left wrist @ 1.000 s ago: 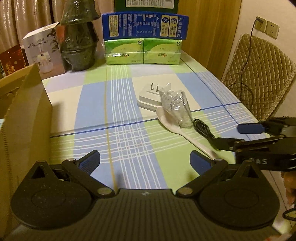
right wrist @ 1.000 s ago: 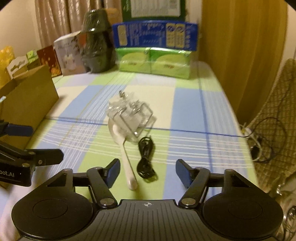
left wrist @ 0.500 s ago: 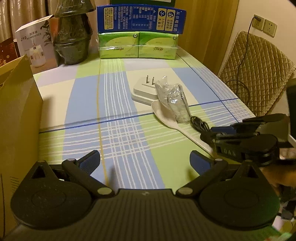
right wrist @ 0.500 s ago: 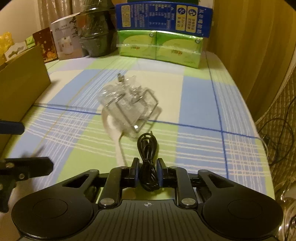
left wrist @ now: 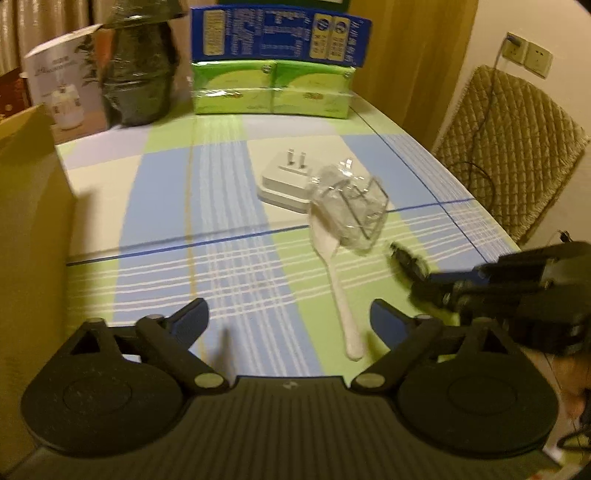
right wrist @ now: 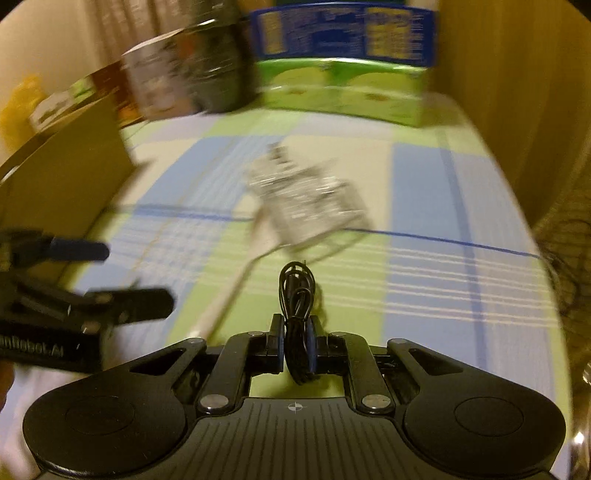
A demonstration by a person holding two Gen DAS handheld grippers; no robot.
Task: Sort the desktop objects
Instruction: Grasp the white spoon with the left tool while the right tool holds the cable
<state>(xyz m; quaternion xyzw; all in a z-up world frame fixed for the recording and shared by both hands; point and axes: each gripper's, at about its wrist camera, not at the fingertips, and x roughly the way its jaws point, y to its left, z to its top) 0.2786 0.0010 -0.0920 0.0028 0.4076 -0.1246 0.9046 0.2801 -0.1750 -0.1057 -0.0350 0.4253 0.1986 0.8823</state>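
My right gripper [right wrist: 296,341] is shut on a coiled black cable [right wrist: 296,291], held above the checked tablecloth; in the left wrist view the same cable [left wrist: 406,258] sticks out of that gripper [left wrist: 436,291] at the right. My left gripper [left wrist: 288,317] is open with nothing between its fingers, low over the table's near side. A white spoon [left wrist: 340,291] lies ahead of it. On the spoon's bowl rests a clear plastic bag with a wire clip [left wrist: 351,210]. A white plug adapter [left wrist: 286,182] sits just behind. The right wrist view is motion-blurred.
A cardboard box [left wrist: 29,221] stands at the left. At the back are green tissue packs [left wrist: 271,92], a blue carton [left wrist: 280,35], a dark wrapped pot [left wrist: 136,74] and a white product box [left wrist: 62,81]. A quilted chair [left wrist: 509,147] is beyond the table's right edge.
The right gripper, which shut on the black cable half a second ago, has lifted it off the cloth and swung left. The left gripper stays open and has shifted slightly.
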